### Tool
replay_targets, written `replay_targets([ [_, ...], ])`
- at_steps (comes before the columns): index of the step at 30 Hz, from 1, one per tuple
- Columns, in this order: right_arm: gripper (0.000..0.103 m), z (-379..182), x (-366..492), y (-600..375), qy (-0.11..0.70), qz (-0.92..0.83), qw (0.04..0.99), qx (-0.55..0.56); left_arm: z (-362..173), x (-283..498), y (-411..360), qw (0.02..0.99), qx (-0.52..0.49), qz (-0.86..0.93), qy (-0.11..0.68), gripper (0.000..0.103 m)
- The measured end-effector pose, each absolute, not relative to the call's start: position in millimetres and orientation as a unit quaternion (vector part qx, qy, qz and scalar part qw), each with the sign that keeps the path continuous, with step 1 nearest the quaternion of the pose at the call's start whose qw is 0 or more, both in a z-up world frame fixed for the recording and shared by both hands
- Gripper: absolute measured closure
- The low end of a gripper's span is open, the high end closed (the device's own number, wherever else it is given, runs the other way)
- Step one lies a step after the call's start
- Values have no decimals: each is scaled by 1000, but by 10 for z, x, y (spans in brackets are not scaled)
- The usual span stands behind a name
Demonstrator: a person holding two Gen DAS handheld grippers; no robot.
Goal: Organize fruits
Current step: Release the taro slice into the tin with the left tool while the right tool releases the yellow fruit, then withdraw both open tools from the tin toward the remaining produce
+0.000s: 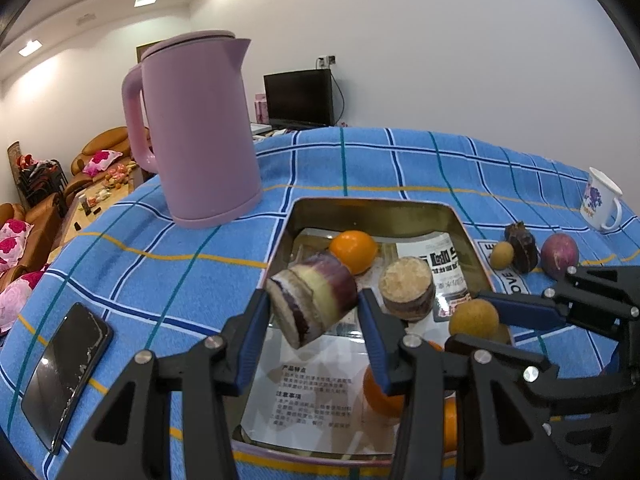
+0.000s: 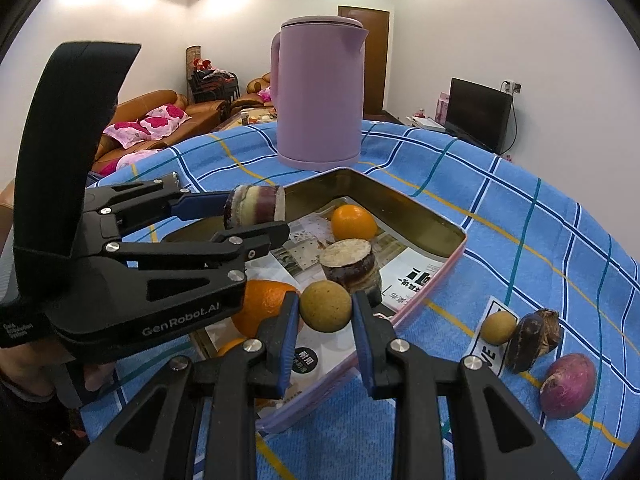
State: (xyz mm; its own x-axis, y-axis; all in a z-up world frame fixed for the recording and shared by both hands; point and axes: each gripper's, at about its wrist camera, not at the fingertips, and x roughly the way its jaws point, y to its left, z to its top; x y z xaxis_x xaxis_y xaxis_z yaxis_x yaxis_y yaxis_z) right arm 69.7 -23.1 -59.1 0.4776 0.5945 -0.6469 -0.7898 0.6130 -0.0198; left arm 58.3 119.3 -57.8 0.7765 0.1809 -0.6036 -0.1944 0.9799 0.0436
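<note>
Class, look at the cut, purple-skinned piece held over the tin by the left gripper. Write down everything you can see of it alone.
The purple-skinned piece is a short, stubby cylinder, probably a section of sugarcane. Its skin is glossy purple with a pale yellowish band around the middle. The cut end that shows is pale and fibrous with a dark rim. It lies tilted on its side, lifted above the metal tin and touching nothing inside it. The left gripper is shut on it, its blue pads pressing opposite sides.

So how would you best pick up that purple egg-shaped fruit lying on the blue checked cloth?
Grip the purple egg-shaped fruit across its narrow middle, coming from above. It lies on its side, with the dark ridged fruit crowding one end.
</note>
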Motion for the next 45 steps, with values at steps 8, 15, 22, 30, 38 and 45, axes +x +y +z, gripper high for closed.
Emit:
replay_targets([
  [8, 61, -562, 639, -275, 294, 406, 851, -158, -542, 530, 1194, 944, -13, 110, 312, 33],
  [15, 61, -387, 641, -664, 269, 377, 876, -137, -359, 472, 1100, 953, -29, 96, 285, 23],
  [22, 60, -350, 955, -1323, 282, 268, 915, -110, -244, 539, 606, 961, -9, 47, 271, 14],
  [30, 51, -496, 1358, -1753, 331, 210, 918, -56, -308, 687, 83, 960, 21, 1, 279, 12],
  [38, 48, -703, 1519, -1741, 367, 214, 904, -49, -406, 829, 110, 956, 25, 19, 293, 12],
  [45, 46, -762, 1629, -1683, 381, 227, 896, -34, -481, 889, 298, 953, 6, 37, 301, 12],
])
